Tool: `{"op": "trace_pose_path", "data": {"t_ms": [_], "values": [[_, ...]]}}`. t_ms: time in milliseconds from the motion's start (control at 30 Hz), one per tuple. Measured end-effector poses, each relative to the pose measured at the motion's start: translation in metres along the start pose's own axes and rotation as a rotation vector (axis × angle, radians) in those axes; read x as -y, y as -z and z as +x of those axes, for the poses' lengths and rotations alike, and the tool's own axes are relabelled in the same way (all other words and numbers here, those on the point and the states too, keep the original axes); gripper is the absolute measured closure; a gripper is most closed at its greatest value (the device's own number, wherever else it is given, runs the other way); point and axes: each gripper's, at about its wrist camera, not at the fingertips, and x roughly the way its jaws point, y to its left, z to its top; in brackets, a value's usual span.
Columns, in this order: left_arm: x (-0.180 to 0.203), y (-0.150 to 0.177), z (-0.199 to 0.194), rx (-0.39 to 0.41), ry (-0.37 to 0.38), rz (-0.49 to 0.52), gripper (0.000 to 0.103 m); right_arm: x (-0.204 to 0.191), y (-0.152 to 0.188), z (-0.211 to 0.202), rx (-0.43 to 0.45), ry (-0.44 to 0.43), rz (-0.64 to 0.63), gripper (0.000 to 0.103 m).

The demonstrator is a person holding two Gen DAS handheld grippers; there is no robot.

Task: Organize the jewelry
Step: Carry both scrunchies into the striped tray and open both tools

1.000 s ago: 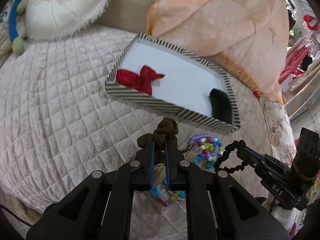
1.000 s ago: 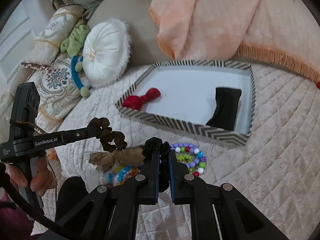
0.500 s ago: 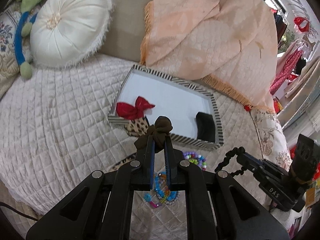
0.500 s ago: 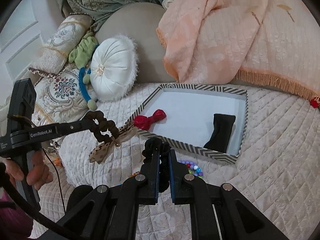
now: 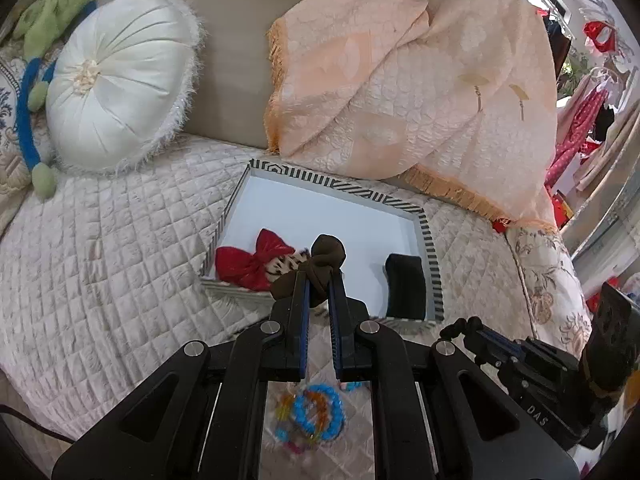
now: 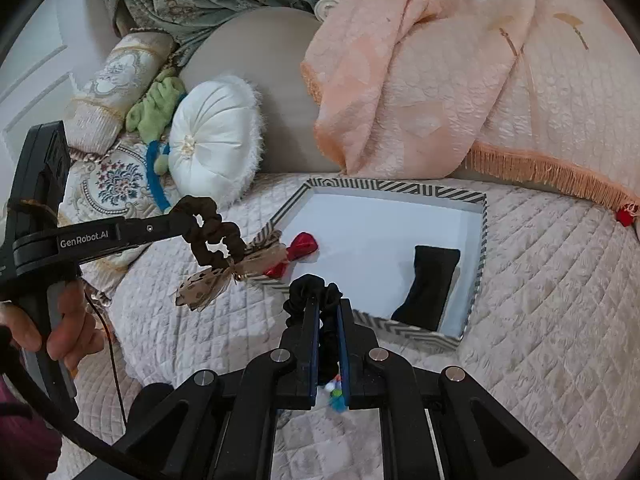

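My left gripper (image 5: 318, 280) is shut on a brown scrunchie (image 5: 326, 258) with a dotted tan bow (image 6: 202, 290), held in the air over the near left corner of the striped tray (image 5: 352, 184). My right gripper (image 6: 328, 304) is shut on a black scrunchie (image 6: 310, 288), held in front of the tray's near edge (image 6: 404, 328). In the tray lie a red bow (image 5: 250, 262) and a black cloth piece (image 5: 406, 290). Coloured bead bracelets (image 5: 314, 412) lie on the quilt below the left gripper.
The tray sits on a quilted cream bedspread (image 5: 100, 248). Behind it are a round white cushion (image 5: 116, 80), a peach fringed blanket (image 5: 420, 80) and a green and blue soft toy (image 6: 160, 108). The bed's edge drops off at the right.
Both grippers have risen and moved toward the tray with their scrunchies. The brown scrunchie's bow now hangs over the tray's near left corner. The bead bracelets stay on the quilt.
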Motion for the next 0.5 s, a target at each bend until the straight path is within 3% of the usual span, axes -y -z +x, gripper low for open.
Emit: {"op": "trace_pose_path", "data": {"t_ms": [500], "values": [[0.033, -0.041, 0.077, -0.049, 0.006, 0.024, 0.095, 0.032, -0.031, 0.053, -0.049, 0.035, 0.056, 0.095]]}}
